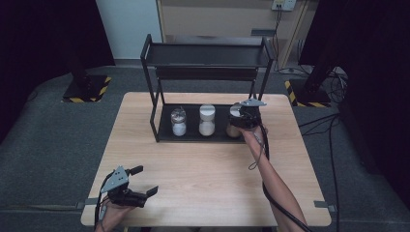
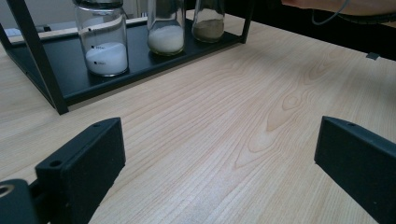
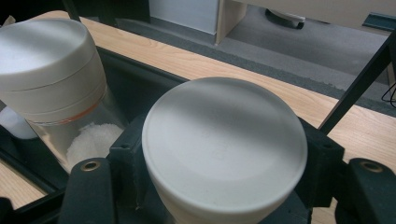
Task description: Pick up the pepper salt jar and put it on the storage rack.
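White-lidded jar point(image 3: 224, 149) upright, axis vertical, clamped in right gripper point(image 1: 245, 117) jaws; left gripper point(image 1: 140, 181) jaws wide, empty.

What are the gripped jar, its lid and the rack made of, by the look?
Jar: clear glass, likely; brown powder shows through the wall. Its lid, clamped by the right gripper: matte off-white, probably plastic; smooth with soft shading. Rack: thin square black bars and flat shelves, apparently painted metal.
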`<state>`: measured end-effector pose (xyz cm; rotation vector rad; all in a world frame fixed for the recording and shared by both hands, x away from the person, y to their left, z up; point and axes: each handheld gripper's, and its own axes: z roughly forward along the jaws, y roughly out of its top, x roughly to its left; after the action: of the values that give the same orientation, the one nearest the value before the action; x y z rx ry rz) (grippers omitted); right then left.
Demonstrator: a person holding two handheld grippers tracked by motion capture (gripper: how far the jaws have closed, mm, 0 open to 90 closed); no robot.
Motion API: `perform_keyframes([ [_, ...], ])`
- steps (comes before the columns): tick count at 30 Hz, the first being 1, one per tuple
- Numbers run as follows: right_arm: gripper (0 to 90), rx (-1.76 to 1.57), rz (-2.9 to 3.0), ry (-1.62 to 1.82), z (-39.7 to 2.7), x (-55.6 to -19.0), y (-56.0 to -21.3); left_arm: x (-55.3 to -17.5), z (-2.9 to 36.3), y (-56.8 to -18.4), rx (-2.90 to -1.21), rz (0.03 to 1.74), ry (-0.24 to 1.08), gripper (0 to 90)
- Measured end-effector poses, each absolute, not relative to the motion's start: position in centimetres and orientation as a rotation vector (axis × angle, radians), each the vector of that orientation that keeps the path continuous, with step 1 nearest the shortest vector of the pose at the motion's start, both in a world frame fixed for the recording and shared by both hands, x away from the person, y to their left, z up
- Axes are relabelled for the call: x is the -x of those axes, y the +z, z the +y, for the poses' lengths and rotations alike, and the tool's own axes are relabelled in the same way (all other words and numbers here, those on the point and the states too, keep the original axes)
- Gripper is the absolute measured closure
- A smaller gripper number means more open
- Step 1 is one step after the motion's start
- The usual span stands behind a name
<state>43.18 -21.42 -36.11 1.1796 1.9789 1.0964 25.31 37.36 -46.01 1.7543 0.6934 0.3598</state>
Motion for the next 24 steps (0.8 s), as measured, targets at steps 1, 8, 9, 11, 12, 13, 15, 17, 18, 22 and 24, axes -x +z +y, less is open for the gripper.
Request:
perform_keyframes([
  [1, 33.1, -1.181, 1.98, 1.097, -21.4, -43.2, -36.1, -25.3, 37.4, -46.0, -1.754, 0.693, 0.36, 0.8],
  [8, 32.0, -1.182, 1.982, 1.107, -21.6, -43.3, -36.0, -25.3, 37.3, -46.0, -1.755, 0.692, 0.36, 0.8],
  [9, 31.2, -1.181, 1.979, 1.111, -21.7, -43.2, -36.0, -25.3, 37.4, -46.0, -1.755, 0.692, 0.36, 0.8],
  [11, 28.3, -1.178, 1.976, 1.112, -21.6, -43.1, -35.8, -25.3, 37.3, -46.0, -1.755, 0.691, 0.36, 0.8],
  [12, 26.6, -1.171, 1.98, 1.117, -21.7, -43.1, -35.7, -25.3, 37.3, -46.0, -1.756, 0.691, 0.36, 0.8],
  [13, 24.6, -1.162, 1.98, 1.116, -21.6, -43.1, -35.5, -25.3, 37.3, -46.0, -1.756, 0.69, 0.361, 0.7],
  [15, 19.3, -1.148, 1.971, 1.111, -21.4, -42.8, -35.2, -25.3, 37.3, -46.0, -1.756, 0.69, 0.361, 0.8],
  [17, 15.9, -1.126, 1.962, 1.118, -21.3, -42.6, -34.9, -25.3, 37.3, -46.0, -1.757, 0.69, 0.361, 0.8],
  [18, 14.4, -1.115, 1.954, 1.113, -21.2, -42.5, -34.7, -25.3, 37.3, -46.0, -1.757, 0.69, 0.361, 0.8],
  [22, 13.0, -1.084, 1.938, 1.133, -21.4, -42.1, -34.0, -25.3, 37.3, -46.0, -1.756, 0.69, 0.361, 0.8],
  [24, 12.8, -1.081, 1.945, 1.15, -21.6, -42.0, -33.4, -25.3, 37.3, -46.0, -1.755, 0.691, 0.361, 0.8],
])
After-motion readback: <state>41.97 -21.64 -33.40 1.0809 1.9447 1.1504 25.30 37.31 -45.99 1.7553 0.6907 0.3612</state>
